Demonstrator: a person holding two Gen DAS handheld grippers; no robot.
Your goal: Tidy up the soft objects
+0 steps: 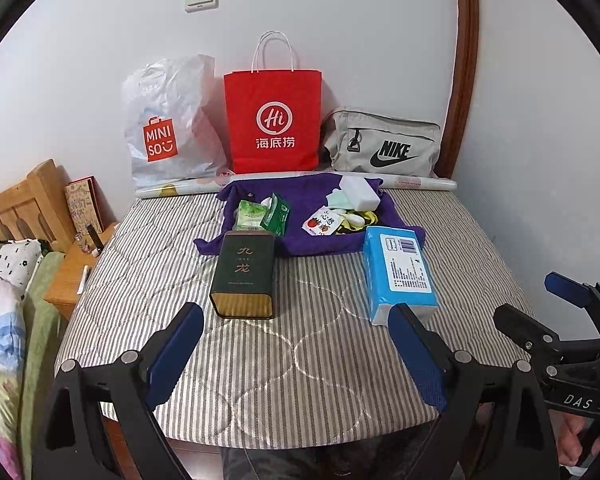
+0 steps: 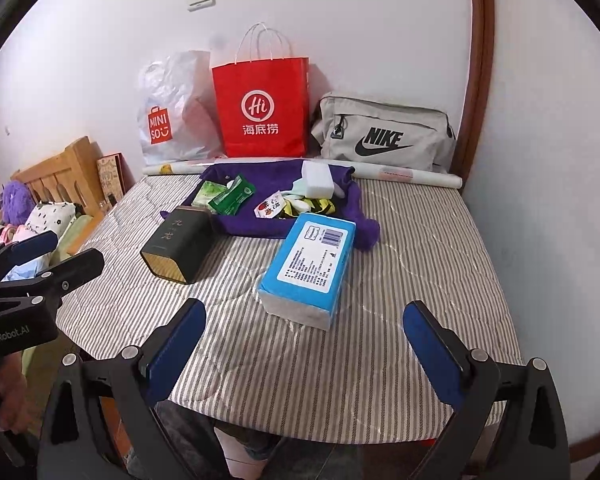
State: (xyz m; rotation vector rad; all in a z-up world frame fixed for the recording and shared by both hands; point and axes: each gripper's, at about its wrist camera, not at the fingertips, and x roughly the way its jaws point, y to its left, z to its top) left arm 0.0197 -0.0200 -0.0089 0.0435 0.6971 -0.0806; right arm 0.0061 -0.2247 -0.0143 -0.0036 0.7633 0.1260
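A blue tissue pack (image 1: 399, 274) (image 2: 310, 268) lies on the striped table cover, right of a dark green tin (image 1: 245, 274) (image 2: 180, 242) on its side. Behind them a purple cloth (image 1: 312, 236) (image 2: 268, 226) holds small packets, a white sponge block (image 1: 360, 194) (image 2: 318, 182) and a green wipes pack (image 1: 276, 218) (image 2: 232, 198). My left gripper (image 1: 300, 354) (image 2: 58, 256) hovers open over the table's near edge, empty. My right gripper (image 2: 304, 350) (image 1: 540, 308) is open too, just short of the tissue pack, holding nothing.
Against the back wall stand a white Miniso bag (image 1: 168, 128) (image 2: 172, 112), a red paper bag (image 1: 274, 118) (image 2: 262, 110) and a grey Nike pouch (image 1: 384, 146) (image 2: 384, 136). A rolled sheet (image 1: 420, 182) lies before them. A wooden bed frame (image 1: 24, 200) with bedding is at left.
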